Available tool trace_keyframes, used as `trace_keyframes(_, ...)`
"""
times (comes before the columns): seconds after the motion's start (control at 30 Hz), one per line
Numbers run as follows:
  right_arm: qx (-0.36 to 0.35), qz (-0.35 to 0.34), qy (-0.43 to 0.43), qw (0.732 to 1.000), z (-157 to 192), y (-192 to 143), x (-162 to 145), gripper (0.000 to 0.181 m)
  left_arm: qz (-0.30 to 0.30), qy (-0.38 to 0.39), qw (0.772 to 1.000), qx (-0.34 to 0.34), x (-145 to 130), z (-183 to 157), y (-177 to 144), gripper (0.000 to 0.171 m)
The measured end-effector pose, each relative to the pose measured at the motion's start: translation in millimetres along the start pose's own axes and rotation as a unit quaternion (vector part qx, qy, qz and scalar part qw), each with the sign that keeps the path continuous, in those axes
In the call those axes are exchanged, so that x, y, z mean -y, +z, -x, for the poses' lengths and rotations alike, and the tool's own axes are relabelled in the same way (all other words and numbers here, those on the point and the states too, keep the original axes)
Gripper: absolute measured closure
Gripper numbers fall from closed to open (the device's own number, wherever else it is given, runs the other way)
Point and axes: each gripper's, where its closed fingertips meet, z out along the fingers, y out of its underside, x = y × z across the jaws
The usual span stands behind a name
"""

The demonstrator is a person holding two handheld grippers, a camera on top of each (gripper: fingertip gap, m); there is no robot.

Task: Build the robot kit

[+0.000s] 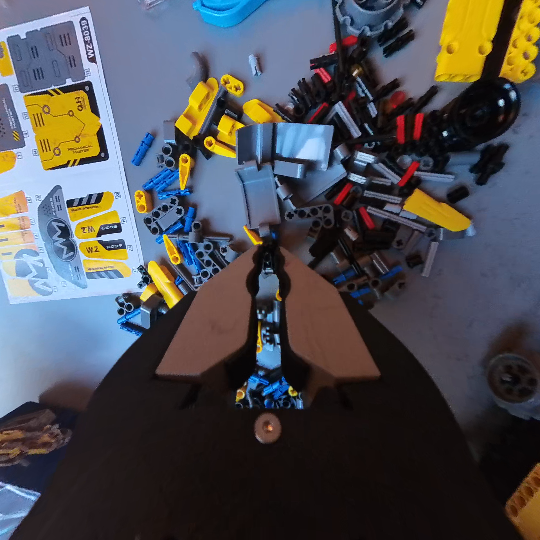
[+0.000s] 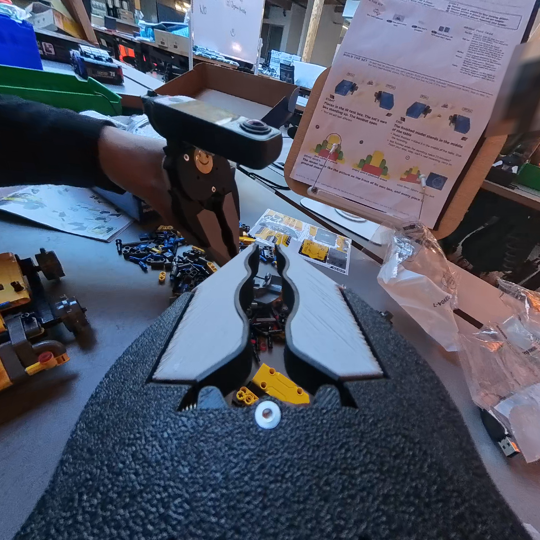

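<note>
1. Over the grey surface [image 1: 482,306], the left gripper [image 1: 267,254] points down into a loose pile of building-set pieces [image 1: 365,163]. Its brown jaws are drawn almost together, and they pinch a small dark connector [image 1: 267,263] at the very tips.
2. The hold looks narrow. Only the tip ends bear on the connector, so it could easily twist.
3. A grey curved panel [image 1: 260,195] lies just beyond the tips. Whether it is joined to the connector cannot be told.
4. The pile is mixed: blue pins [image 1: 163,178] and yellow fairings to the left, black and red pins and grey axles to the right, and a black wheel [image 1: 491,102] at the far edge. A sticker sheet [image 1: 58,146] lies flat beside the pile.
5. The right gripper [image 2: 267,254] hangs low over the same pile with its grey jaws a narrow gap apart. Nothing is between them. A yellow panel [image 2: 280,385] lies on the surface beneath it.
6. In the right wrist view a person's hand [image 2: 131,163] grasps the left tool, whose tips reach into the pile.
7. Around the pile are:
   - a partly built yellow vehicle [image 2: 17,315] at the left;
   - an open booklet [image 2: 64,210] behind it;
   - empty plastic bags [image 2: 418,286] at the right;
   - a printed sheet on a stand [image 2: 394,117] at the rear.
</note>
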Motion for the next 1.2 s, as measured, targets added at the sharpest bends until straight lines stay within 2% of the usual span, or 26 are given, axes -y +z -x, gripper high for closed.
trace_keyframes(0.17,0.0,0.001,0.0,1.0,0,0,0,0.17,0.01,-0.011,0.998,-0.062,-7,-19,-3,0.168)
trace_keyframes(0.33,0.002,-0.001,0.001,1.0,0,0,0,0.171,0.017,-0.007,0.998,-0.054,-16,-15,-17,0.163)
trace_keyframes(0.43,0.003,-0.001,0.0,1.0,1,0,1,0.171,0.023,-0.031,0.999,-0.028,-21,0,-23,0.163)
trace_keyframes(0.53,0.002,0.0,-0.002,1.0,2,0,0,0.171,-0.019,-0.056,0.998,-0.038,-8,-2,-25,0.167)
trace_keyframes(0.6,0.003,-0.001,-0.002,1.0,2,0,1,0.171,-0.033,-0.035,0.997,-0.055,-1,-15,-22,0.168)
trace_keyframes(0.77,0.002,0.001,-0.004,1.0,2,0,0,0.171,0.006,-0.016,0.998,-0.053,-3,-28,-3,0.17)
trace_keyframes(0.87,0.001,0.0,-0.004,1.0,1,0,1,0.171,0.032,-0.008,0.999,-0.033,-9,-24,4,0.17)
trace_keyframes(0.97,0.002,-0.002,-0.002,1.0,1,-1,1,0.171,0.037,-0.009,0.999,-0.033,-11,-24,3,0.166)
trace_keyframes(1.2,0.004,-0.004,-0.004,1.0,3,-1,3,0.171,0.035,-0.002,0.999,-0.035,-12,-21,3,0.17)
